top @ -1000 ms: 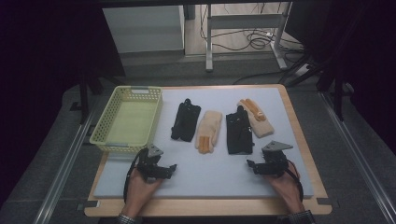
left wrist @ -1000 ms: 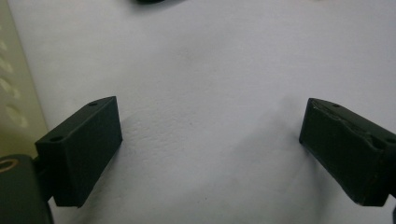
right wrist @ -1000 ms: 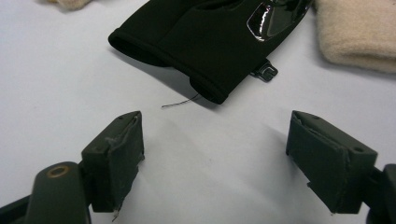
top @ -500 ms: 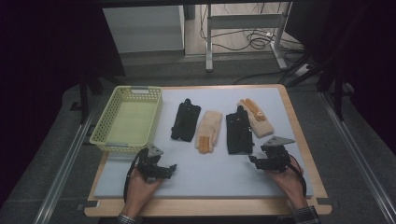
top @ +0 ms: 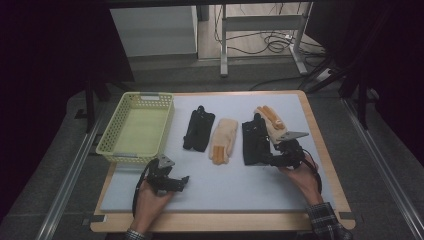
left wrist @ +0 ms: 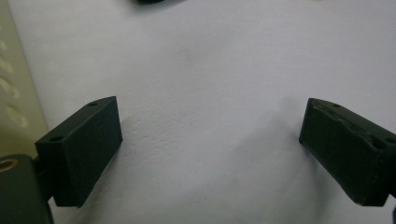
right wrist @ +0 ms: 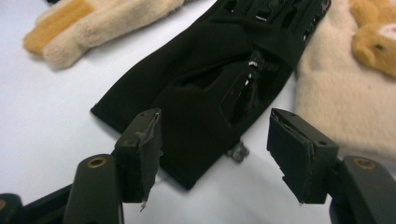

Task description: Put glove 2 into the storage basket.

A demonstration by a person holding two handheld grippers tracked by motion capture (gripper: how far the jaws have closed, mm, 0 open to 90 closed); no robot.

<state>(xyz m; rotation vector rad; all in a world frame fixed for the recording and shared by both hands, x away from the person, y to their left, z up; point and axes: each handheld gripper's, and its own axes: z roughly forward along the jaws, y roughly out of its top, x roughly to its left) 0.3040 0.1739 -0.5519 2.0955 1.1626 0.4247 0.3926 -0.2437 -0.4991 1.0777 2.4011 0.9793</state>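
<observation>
Right hand-held gripper (right wrist: 215, 154) moved forward since earlier frame, jaws just been closing yet released, straddling cuff of black glove (right wrist: 210, 84) lying flat on surface (top: 280, 185) beside cream glove (right wrist: 341, 98); soft, light, limp; pinch cuff edge. Left hand-held gripper (left wrist: 210, 149) released, idle

Dim, dark-edged high view; close views evenly lit and sharp, with soft shadows and blurred far edges.

From my seat, the white mat (top: 225, 187) lies bare from seven to five o'clock, so either gripper passes freely there, while the yellow basket (top: 136, 129) blocks ten o'clock and four gloves, black (top: 198, 129), cream (top: 223, 140), black (top: 255, 141), cream (top: 270, 122), crowd twelve to two.
</observation>
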